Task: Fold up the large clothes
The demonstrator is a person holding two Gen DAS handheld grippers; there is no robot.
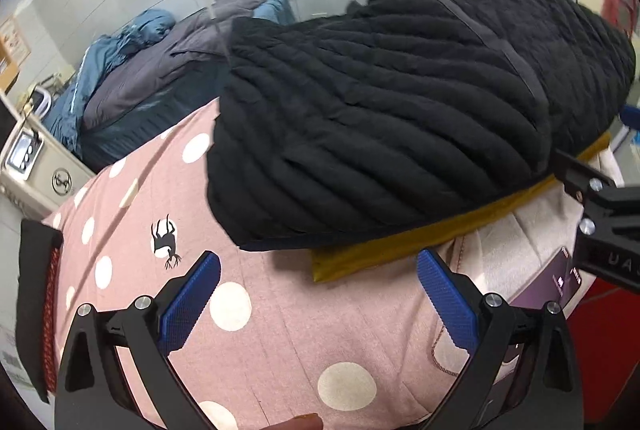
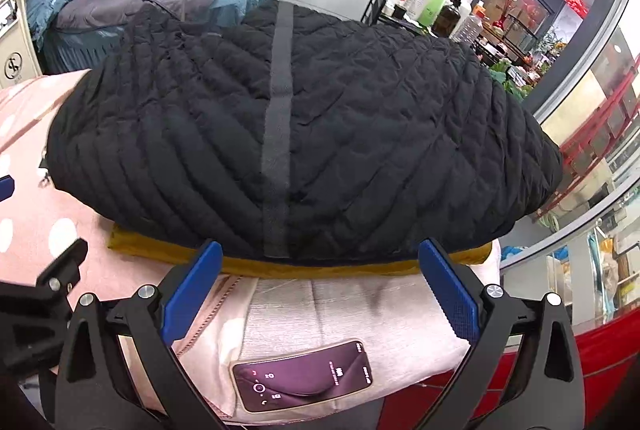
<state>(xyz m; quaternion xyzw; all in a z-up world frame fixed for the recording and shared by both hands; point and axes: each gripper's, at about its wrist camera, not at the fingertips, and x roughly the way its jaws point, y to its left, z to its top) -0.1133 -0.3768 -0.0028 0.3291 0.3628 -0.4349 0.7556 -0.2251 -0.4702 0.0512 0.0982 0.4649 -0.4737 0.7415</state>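
Two views: left wrist shows the left hand-held gripper (image 1: pixel 318 290) released over a pink polka-dot cover (image 1: pixel 248 314), black quilted jacket (image 1: pixel 384 118) folded ahead on a mustard cloth (image 1: pixel 400 242); right wrist shows the right hand-held gripper (image 2: pixel 320 284) released before the jacket's hem, phone (image 2: pixel 302 376) below.

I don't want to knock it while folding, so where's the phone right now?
In the right wrist view, the phone lies screen-up on the pale pink cloth, low in frame between the open right gripper fingers, nearer than the black quilted coat.
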